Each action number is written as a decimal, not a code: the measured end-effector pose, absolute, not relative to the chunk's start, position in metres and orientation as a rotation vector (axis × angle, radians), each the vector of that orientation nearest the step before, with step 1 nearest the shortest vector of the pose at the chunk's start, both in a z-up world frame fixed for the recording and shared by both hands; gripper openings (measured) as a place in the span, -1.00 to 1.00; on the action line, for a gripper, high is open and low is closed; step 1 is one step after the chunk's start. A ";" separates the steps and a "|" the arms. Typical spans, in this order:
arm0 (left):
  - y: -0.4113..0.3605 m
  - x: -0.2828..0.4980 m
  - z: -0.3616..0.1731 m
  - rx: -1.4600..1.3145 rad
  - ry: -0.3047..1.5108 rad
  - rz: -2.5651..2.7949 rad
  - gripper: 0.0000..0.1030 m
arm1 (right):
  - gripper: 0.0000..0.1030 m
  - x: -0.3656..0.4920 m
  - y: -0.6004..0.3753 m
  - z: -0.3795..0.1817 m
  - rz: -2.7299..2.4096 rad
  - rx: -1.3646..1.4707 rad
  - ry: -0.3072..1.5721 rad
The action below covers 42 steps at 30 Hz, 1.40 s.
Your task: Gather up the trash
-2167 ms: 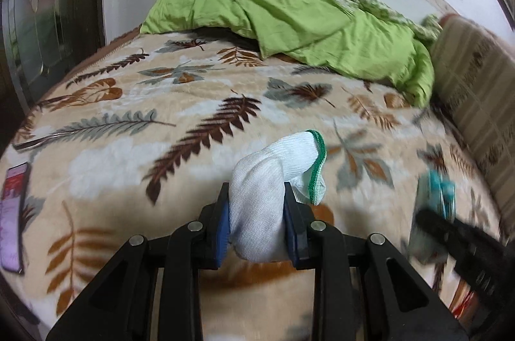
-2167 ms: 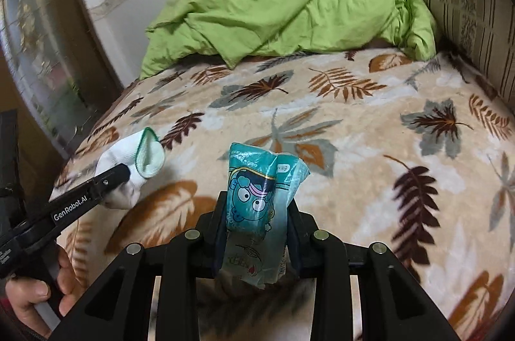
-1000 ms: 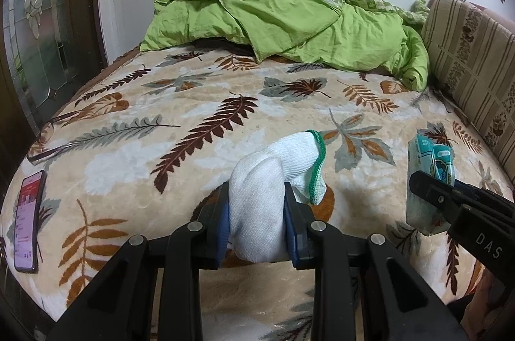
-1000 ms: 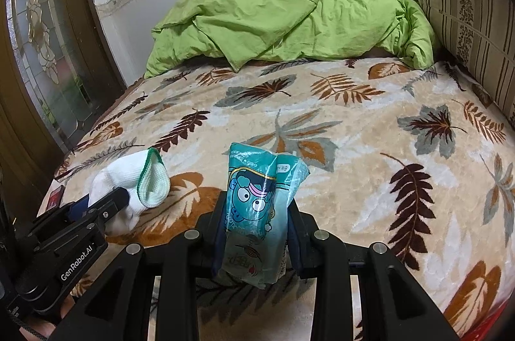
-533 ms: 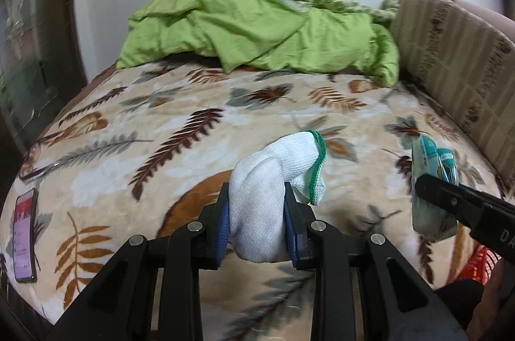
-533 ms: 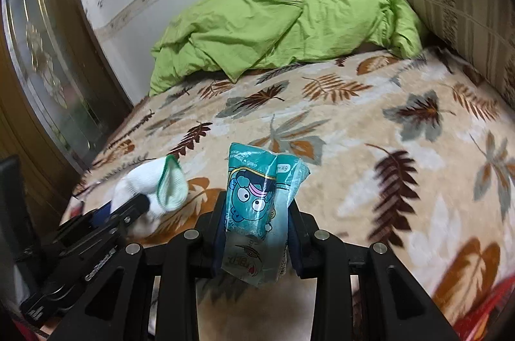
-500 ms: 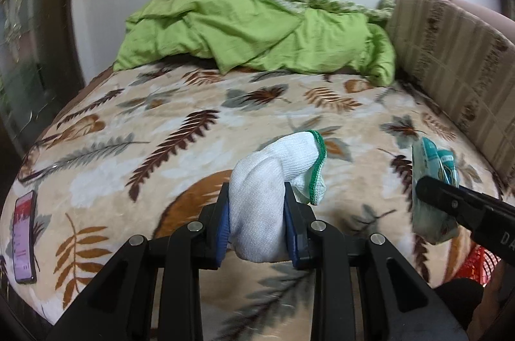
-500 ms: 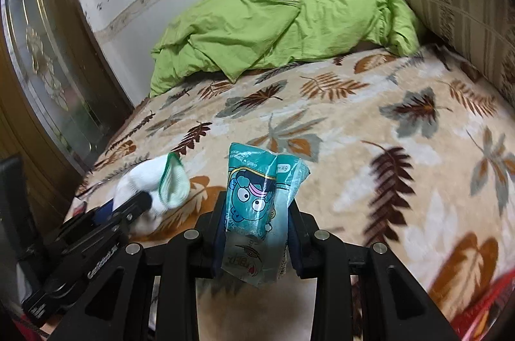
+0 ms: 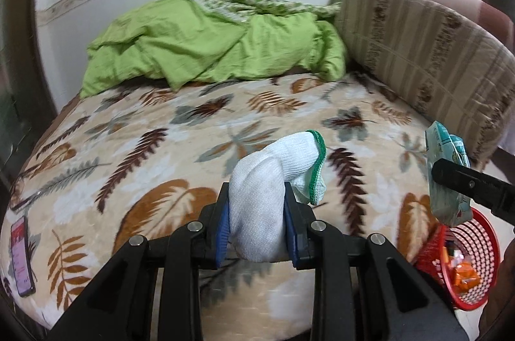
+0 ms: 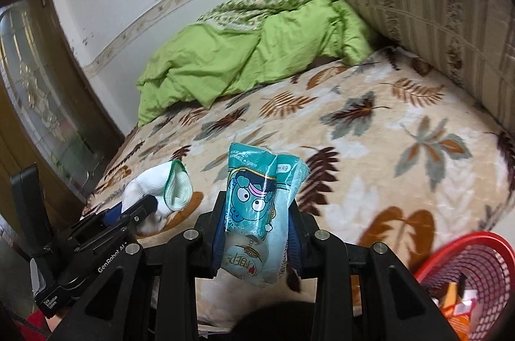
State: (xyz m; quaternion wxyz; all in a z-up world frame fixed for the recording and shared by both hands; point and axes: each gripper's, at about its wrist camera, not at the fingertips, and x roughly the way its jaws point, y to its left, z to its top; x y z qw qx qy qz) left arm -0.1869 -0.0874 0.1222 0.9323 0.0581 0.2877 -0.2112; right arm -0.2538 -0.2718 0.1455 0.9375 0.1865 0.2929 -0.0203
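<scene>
While clamped on one white sock (image 9: 257,209), left tool (image 9: 256,233); on one teal wrapper (image 10: 257,212), right tool (image 10: 256,239); one red basket (image 10: 476,263) beside

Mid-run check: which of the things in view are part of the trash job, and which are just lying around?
Job:
- white glove, in left gripper
- teal snack wrapper, in right gripper
- red basket, already holding wrappers

Lying about:
- phone
- green quilt
- striped cushion

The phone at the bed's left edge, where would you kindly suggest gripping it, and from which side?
Grip the phone across its long sides, coming from above: it lies flat on the blanket, so only the thin edges offer purchase. Both grippers are full now.
</scene>
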 end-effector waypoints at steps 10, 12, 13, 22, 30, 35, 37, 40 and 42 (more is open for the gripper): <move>-0.182 -0.230 0.135 0.184 0.711 -0.904 -0.46 | -0.31 -0.345 -0.347 0.160 -0.244 0.484 0.572; -0.203 -0.240 0.132 0.193 0.757 -0.986 -0.46 | -0.31 -0.366 -0.363 0.158 -0.298 0.517 0.575; -0.216 -0.246 0.130 0.201 0.780 -1.027 -0.46 | -0.30 -0.378 -0.373 0.155 -0.329 0.537 0.579; -0.287 -0.283 0.108 0.277 0.893 -1.166 0.17 | 0.20 -0.433 -0.421 0.128 -0.492 0.645 0.643; -0.257 -0.275 0.121 0.248 0.823 -1.107 0.31 | 0.39 -0.422 -0.405 0.144 -0.608 0.519 0.648; -0.206 -0.270 0.134 0.246 0.711 -0.991 0.62 | 0.58 -0.406 -0.370 0.148 -0.744 0.405 0.676; -0.187 -0.271 0.135 0.260 0.674 -0.947 0.66 | 0.71 -0.401 -0.351 0.149 -0.813 0.353 0.684; -0.158 -0.274 0.131 0.281 0.632 -0.867 0.82 | 0.86 -0.401 -0.332 0.151 -0.852 0.319 0.661; -0.146 -0.275 0.128 0.284 0.609 -0.824 0.86 | 0.86 -0.404 -0.319 0.155 -0.880 0.293 0.623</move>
